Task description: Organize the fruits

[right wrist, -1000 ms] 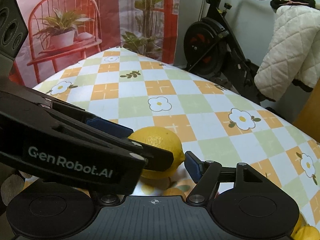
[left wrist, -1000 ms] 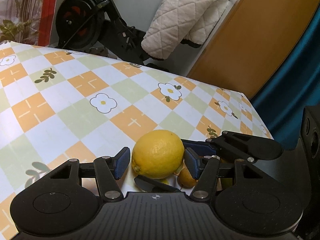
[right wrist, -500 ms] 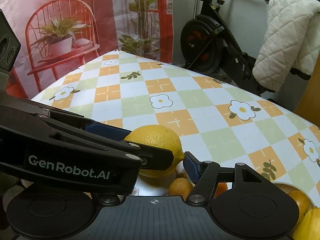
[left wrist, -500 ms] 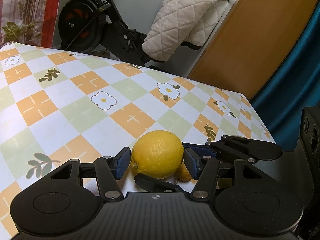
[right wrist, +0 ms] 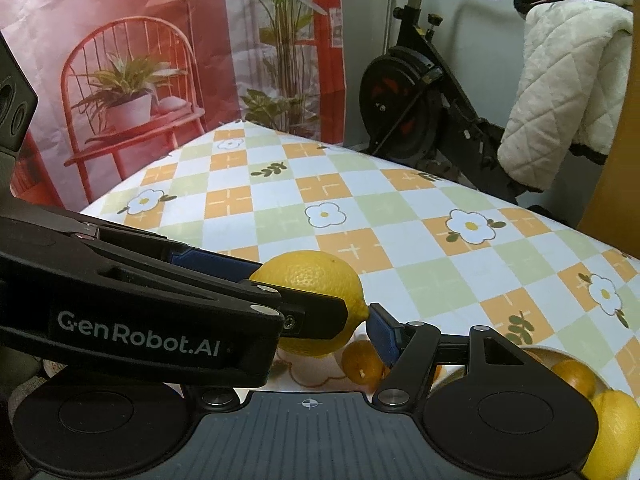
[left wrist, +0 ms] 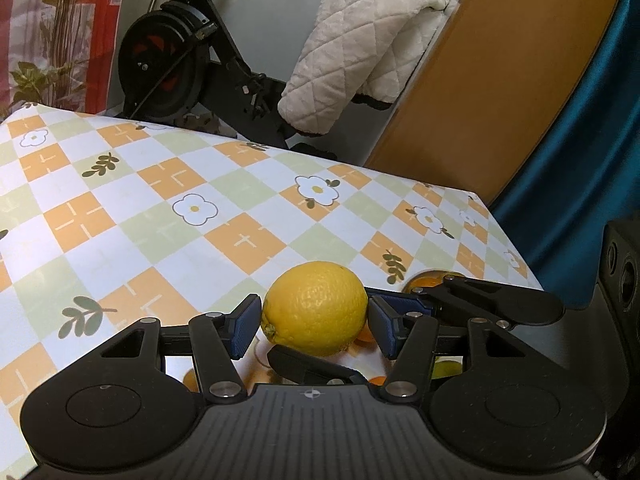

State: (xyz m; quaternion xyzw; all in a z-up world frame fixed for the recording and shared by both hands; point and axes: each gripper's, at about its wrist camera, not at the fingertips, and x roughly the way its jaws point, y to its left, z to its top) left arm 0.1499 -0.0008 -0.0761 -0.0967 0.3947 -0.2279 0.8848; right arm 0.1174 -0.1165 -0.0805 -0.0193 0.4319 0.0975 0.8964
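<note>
Left wrist view showed the left tongs (left wrist: 314, 322) pinching a large yellow, dimpled lemon (left wrist: 315, 308) between their blue pads, lifted above the bench (left wrist: 160, 216) with its checked orange, green and white flowered cloth. Right wrist view showed the same lemon (right wrist: 316, 280) from the side, with the right tongs (right wrist: 320, 320) around it; one blue fingertip (right wrist: 382, 334) sat just beside the lemon's end, the other finger was hidden behind the left tongs' black arm, so I cannot tell whether they gripped. Below lay small orange fruits (right wrist: 362, 362), and at the right a pale bowl (right wrist: 560, 354) held more orange and yellow fruit. Beyond the bench stood a black exercise bike (left wrist: 188, 64) draped with a white quilted blanket (left wrist: 360, 52)
</note>
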